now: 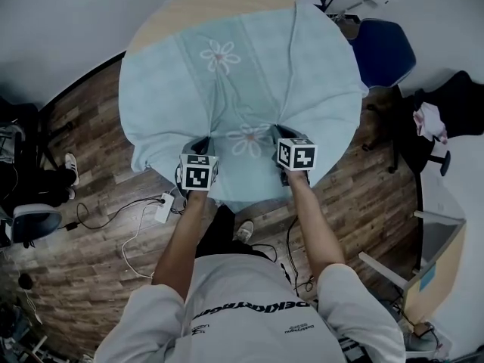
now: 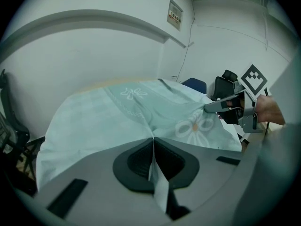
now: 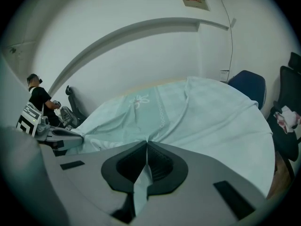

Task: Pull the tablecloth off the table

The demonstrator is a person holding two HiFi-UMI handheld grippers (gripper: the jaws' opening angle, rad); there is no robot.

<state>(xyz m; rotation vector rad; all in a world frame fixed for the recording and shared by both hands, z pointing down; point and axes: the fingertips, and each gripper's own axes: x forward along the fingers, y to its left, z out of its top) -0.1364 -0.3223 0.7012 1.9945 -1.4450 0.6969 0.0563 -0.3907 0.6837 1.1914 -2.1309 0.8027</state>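
The left tongs (image 1: 203, 146) and right tongs (image 1: 280, 136) are each clamped on the near hem of the tablecloth (image 1: 302, 74). Beyond them it covers most of the desk (image 1: 197, 6). Only the far rim lies bare, so most pulling probably remains.

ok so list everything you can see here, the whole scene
tablecloth: one, pale blue-green with white flowers, draped over the table
table: one, round, light wood, bare only along its far edge
office chair: one, blue, beyond the table on the right
black chair: one, far right
pink cloth: one, on the black chair
power strip: one, white, on the floor near the table's left, cables trailing
floor: dark wood planks, all round the table
wall notice: one, pale, high on the wall
left forearm, right forearm: bare, reaching forward
left tongs: grey, shut on the tablecloth's near edge
right tongs: grey, shut on the tablecloth's near edge
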